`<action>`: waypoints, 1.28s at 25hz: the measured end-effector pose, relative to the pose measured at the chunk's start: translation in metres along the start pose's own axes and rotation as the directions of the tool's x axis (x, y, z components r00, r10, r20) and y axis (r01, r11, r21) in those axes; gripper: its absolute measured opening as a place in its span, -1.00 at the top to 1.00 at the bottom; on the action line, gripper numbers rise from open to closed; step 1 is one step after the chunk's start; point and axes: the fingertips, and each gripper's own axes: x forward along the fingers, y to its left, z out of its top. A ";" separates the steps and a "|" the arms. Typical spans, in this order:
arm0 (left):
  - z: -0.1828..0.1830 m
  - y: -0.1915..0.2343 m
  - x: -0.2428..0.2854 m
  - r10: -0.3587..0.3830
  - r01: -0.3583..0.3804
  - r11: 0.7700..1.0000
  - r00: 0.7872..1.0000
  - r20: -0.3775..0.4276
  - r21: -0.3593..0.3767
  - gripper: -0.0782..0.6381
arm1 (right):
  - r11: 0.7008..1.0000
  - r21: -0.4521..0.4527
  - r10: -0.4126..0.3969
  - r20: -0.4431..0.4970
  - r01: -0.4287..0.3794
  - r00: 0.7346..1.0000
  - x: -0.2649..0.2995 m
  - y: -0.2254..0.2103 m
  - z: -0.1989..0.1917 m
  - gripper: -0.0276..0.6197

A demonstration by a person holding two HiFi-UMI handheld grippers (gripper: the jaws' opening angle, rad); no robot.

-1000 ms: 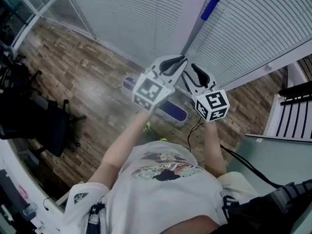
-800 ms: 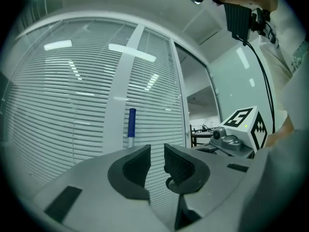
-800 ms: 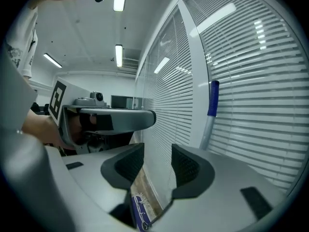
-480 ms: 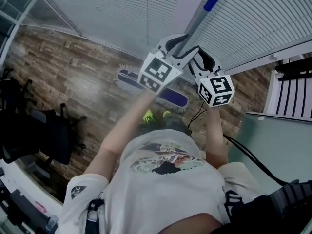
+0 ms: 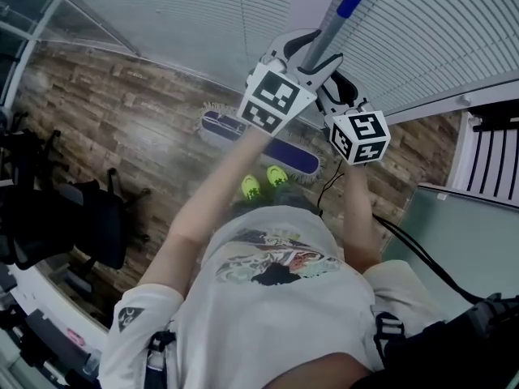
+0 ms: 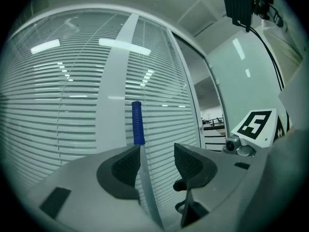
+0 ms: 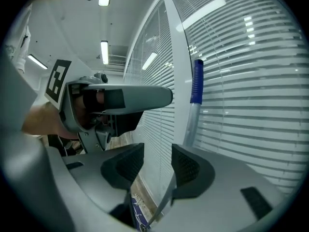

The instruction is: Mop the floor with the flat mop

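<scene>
Both grippers are loose. Left gripper (image 6: 157, 161) jaws stand apart, with the mop handle (image 6: 138, 124) leaning on one pad only. Right gripper (image 7: 158, 166), just beside it, is the same. If you push now, the handle can twist or slide out. The mop head (image 5: 296, 159) is on the floor (image 5: 122, 112) below the grippers, its middle hidden behind your arm.

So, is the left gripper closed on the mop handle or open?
Open: the left gripper has its jaws apart; the mop handle leans against one pad, with a clear gap to the other.
</scene>
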 end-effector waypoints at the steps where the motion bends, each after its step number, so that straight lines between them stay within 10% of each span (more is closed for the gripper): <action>1: 0.001 0.003 0.007 0.005 -0.005 1.000 1.000 -0.005 0.013 0.23 | 1.000 0.003 0.003 0.001 -0.003 1.000 0.003 -0.006 0.001 0.42; 32: 0.016 0.054 0.103 0.153 -0.153 0.988 0.988 -0.004 -0.016 0.42 | 0.981 -0.040 0.190 0.038 -0.188 0.981 0.071 -0.088 0.030 0.45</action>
